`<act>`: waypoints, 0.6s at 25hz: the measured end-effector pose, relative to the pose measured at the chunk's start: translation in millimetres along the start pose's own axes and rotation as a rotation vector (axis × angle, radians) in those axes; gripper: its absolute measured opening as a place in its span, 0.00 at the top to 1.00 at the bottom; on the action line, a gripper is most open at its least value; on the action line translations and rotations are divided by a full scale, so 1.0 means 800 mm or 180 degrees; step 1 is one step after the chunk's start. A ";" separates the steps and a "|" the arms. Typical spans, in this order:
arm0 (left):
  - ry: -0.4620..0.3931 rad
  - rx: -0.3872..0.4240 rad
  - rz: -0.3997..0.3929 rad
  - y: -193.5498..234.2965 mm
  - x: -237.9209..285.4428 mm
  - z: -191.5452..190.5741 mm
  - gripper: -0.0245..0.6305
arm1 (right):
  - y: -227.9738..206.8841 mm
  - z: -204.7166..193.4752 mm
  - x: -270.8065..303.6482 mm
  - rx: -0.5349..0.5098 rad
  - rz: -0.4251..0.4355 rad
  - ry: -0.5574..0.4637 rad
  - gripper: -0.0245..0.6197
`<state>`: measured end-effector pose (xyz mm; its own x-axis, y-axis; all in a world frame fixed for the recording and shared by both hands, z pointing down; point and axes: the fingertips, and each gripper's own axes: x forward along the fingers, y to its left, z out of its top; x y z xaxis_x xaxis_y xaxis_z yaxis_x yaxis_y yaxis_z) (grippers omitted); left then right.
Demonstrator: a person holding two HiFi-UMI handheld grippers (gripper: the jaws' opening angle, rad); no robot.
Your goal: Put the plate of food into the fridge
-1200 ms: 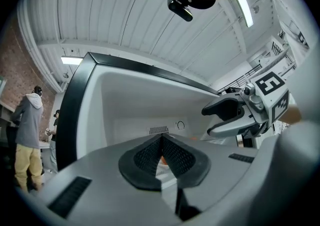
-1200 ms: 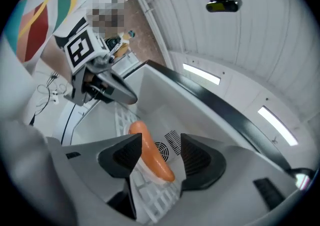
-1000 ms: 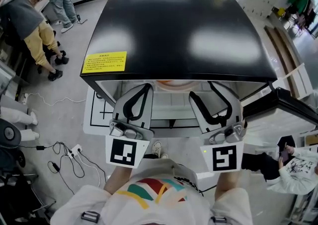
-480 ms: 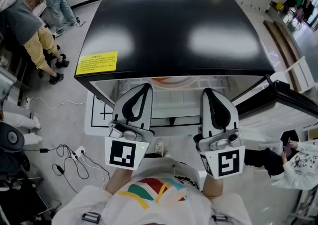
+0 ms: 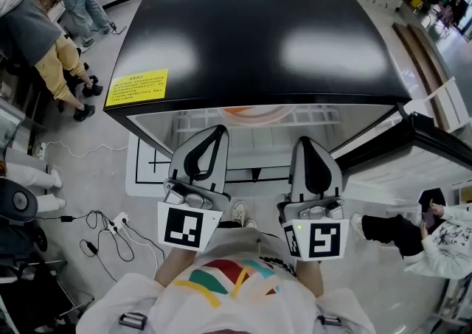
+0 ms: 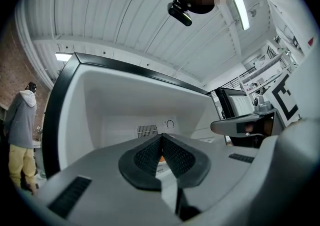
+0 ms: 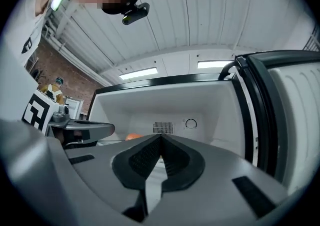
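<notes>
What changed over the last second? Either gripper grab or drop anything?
Right gripper rolled upright and its jaws closed, on nothing. Nothing grabbed or dropped. Left gripper, shut and empty, the plate of food inside the fridge and the open door stayed put.

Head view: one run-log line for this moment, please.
left tool: shut, empty | right tool: shut, empty | black-topped white fridge: door open | plate of orange food: inside fridge
</notes>
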<state>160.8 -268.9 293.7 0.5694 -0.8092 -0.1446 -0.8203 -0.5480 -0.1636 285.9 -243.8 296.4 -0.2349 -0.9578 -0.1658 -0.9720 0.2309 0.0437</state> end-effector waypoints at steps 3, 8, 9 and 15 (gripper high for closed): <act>-0.0002 0.0035 -0.0011 0.000 0.001 0.003 0.95 | 0.008 -0.012 0.000 0.0120 0.0062 0.0076 0.96; -0.0017 0.0086 -0.0015 0.001 0.005 0.006 0.95 | 0.021 -0.006 0.002 -0.0129 0.0117 0.0068 0.96; -0.0027 0.0083 -0.0012 0.001 0.006 0.007 0.95 | 0.021 -0.004 0.003 -0.0160 0.0120 0.0059 0.96; -0.0038 0.0076 0.0010 0.003 0.005 0.008 0.95 | 0.020 -0.008 0.004 -0.0182 0.0109 0.0113 0.96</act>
<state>161.3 -271.7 286.2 0.5675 -0.8083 -0.1567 -0.8207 -0.5401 -0.1864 269.9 -244.6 302.9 -0.2668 -0.9552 -0.1281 -0.9614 0.2544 0.1051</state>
